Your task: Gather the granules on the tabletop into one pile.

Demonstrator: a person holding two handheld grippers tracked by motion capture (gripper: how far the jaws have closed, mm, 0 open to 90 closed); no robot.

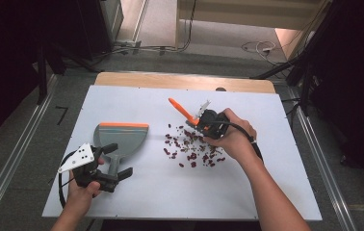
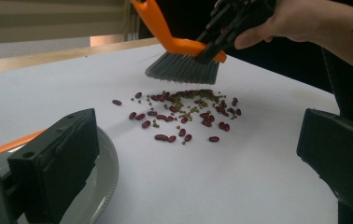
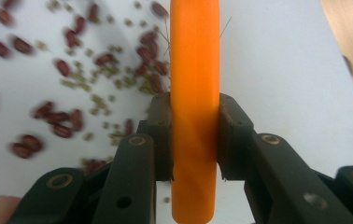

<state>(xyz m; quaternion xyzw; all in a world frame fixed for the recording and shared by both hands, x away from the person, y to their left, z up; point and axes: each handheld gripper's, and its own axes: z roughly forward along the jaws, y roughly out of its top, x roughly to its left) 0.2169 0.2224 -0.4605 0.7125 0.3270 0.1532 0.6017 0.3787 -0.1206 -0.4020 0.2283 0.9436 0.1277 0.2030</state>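
An orange-handled brush (image 1: 180,109) with grey bristles (image 2: 184,70) hangs tilted over the far side of a scatter of red and small green beans (image 1: 192,147) on the white table (image 1: 266,183). My right gripper (image 1: 200,122) is shut on the brush's orange handle (image 3: 195,70), with one jaw pressed on each side. A grey dustpan (image 1: 122,137) with an orange lip lies flat to the left of the beans. My left gripper (image 1: 120,159) is open at the dustpan's handle. In the left gripper view its jaws stand wide apart, with the pan's rim (image 2: 104,172) under the left one.
A bare wooden strip (image 1: 185,81) runs along the table's far edge. Beyond it, cables (image 1: 262,47) lie on the floor. Metal rails (image 1: 11,159) flank the table on both sides. The near half of the table holds nothing but my two hands.
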